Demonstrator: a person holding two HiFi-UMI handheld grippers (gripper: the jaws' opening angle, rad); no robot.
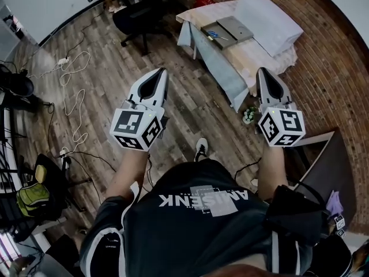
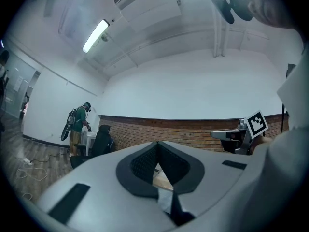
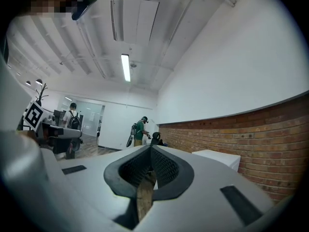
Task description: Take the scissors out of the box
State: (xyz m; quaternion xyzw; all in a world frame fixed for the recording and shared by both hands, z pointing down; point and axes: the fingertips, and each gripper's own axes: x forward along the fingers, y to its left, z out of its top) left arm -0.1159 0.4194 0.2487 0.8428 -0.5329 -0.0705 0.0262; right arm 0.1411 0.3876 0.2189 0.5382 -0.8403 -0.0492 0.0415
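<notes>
Black shirt: upside-down print, perhaps "AMISENK", middle unclear.

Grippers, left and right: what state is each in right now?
Left gripper: closed, holding nothing.
Right gripper: closed, holding nothing.

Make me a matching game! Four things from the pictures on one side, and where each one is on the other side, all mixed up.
Things:
1. blue-handled scissors
2. black office chair
3. white cable
4. yellow-green bag

Places:
A. looped on the wooden floor
B. inside the flat grey box on the cloth-covered table
C. low at the far left of the head view
D. standing left of the table

Pairs: 1-B, 2-D, 3-A, 4-C
</notes>
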